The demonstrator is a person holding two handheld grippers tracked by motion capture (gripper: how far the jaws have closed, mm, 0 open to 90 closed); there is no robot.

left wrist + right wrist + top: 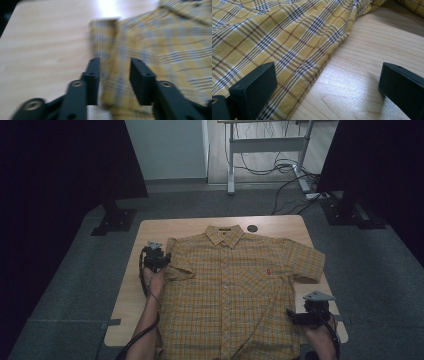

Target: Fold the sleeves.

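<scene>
Nearest, at the front right of the wooden table (131,295), the right gripper (300,316) lies low by the shirt's side hem, pointing in toward the cloth; in the right gripper view its jaws stand wide apart w/ nothing clamped, one jaw over the plaid, the other over bare wood, the hem seam running between them. The yellow plaid shirt (230,285) is spread flat, front up & buttoned, covering most of the tabletop, its bottom edge reaching the near edge, collar toward the far side. Further up on the left, the left gripper (161,261) sits at the shirt's short sleeve (103,42), which is folded in over the body. In the left gripper view, blurred, the jaws are part-way apart w/ a strip of sleeve cloth between them; can't tell if the pads press on it. Beyond the collar, a small dark round cap (252,228) is set in the table near the far edge.
</scene>
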